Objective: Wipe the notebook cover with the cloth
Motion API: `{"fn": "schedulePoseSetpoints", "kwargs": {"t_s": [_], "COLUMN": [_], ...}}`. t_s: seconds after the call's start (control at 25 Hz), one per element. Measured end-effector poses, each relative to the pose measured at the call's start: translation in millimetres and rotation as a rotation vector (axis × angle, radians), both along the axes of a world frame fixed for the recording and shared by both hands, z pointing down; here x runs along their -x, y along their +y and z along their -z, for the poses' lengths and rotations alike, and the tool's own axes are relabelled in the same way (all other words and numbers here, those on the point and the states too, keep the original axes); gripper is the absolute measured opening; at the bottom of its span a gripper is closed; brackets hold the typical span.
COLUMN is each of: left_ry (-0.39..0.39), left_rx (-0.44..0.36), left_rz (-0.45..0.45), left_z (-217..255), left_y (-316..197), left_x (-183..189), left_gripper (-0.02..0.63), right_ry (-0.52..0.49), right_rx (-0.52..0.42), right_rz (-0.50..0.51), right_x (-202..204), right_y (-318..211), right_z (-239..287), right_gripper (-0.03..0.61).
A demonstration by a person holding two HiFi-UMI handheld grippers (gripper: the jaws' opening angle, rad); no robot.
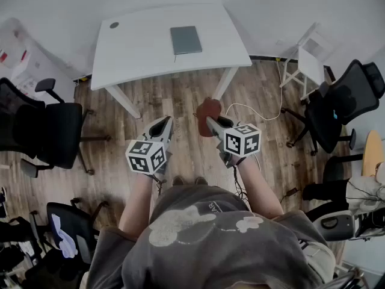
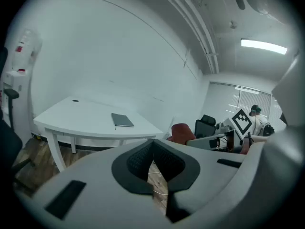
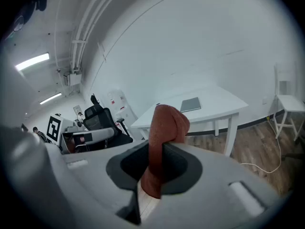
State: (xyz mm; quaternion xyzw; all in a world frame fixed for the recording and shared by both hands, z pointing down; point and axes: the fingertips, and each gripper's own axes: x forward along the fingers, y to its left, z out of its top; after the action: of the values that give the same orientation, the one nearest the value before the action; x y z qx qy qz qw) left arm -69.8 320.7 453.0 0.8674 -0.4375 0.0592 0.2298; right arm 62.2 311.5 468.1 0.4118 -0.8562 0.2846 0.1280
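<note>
Approach step: my right gripper [image 3: 153,159] clamps the rust-red cloth [image 3: 165,122], my left gripper [image 2: 153,157] is clenched empty; next I'd walk to the notebook [image 1: 185,39] on the bench [image 1: 137,52].

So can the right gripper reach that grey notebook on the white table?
Probably not yet: the right gripper, shut on a rust-red cloth, hangs over wooden floor short of the white table. Nothing blocks the grey notebook; stepping forward should do.
</note>
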Motion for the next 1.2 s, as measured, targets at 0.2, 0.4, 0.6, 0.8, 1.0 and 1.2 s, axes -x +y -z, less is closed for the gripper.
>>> {"fn": "schedulePoseSetpoints", "kwargs": {"t_s": [0.2,0.4,0.6,0.8,1.0,1.2], "left_ry": [0.001,0.001,-0.007,0.003,-0.019,-0.016], "left_rx": [0.001,0.003,-0.002,-0.004,0.007,0.013], "left_rz": [-0.001,0.007,0.024,0.023,-0.002,-0.025], "left_z": [-1.2,-4.7,-8.1,-11.3,-23.8,-23.2], "left_y": [3.5,9.2,14.3,13.4,9.5,3.6], "left_x": [4.4,15.7,31.0,55.4,72.8,79.6], "left_gripper": [0.003,0.003,0.003,0.003,0.003,0.003], "right_ry": [-0.003,0.0,-0.056,-0.065,-0.04,-0.03], "right_rx": [0.001,0.018,-0.007,-0.013,-0.008,-0.001], "right_rz": [0.0,0.013,-0.017,-0.051,-0.064,-0.074], "right_x": [3.9,16.0,24.7,36.6,51.9,61.7], "right_y": [1.3,7.7,9.3,7.1,5.1,0.8], "right_z": [-1.7,-6.0,0.8,-3.1,-9.7,-9.6], "right_gripper": [0.057,0.057,0.058,0.058,0.058,0.059]}}
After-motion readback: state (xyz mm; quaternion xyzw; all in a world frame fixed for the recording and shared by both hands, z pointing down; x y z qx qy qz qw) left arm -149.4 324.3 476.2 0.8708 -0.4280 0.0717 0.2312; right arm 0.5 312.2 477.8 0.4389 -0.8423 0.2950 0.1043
